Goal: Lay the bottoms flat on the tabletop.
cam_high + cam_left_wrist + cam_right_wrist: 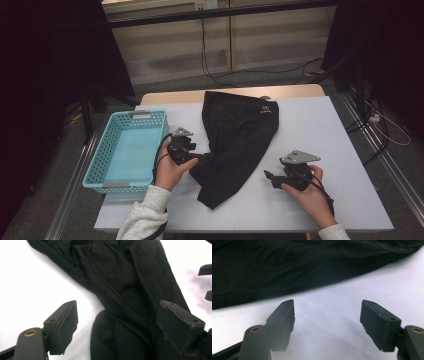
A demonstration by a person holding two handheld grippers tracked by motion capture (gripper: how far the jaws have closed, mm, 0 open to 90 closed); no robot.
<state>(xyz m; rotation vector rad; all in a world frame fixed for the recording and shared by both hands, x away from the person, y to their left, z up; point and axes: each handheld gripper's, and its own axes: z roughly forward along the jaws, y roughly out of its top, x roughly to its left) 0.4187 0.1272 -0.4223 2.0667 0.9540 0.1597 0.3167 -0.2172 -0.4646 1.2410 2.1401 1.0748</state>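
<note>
The left gripper (116, 327) has its 2 black jaws spread wide, their flat rubbery pads (68, 320) rough and frayed along the edges, and between them lies the creased lower part of a black garment (120, 285). From above, this gripper (202, 156) sits at the garment's left edge, held by the left hand (172, 170) in a pale knitted sleeve (145, 215). The right gripper (327, 322) is likewise spread, nothing between its blocky pads (284, 320) but bare white tabletop, with the garment's curved hem just ahead. In the high view it (270, 177) rests near the garment's right edge, not touching it (a grey 3-cornered plate tops it), gripped by the right hand (310, 192).

The garment (235, 140) is soft, matte, thin fabric, lying crumpled in a long tapering shape down the middle of the white table (325, 140), a small white logo near its top. A turquoise plastic basket (97, 160), rectangular with perforated walls, sits at the table's left edge, just beside the left hand.
</note>
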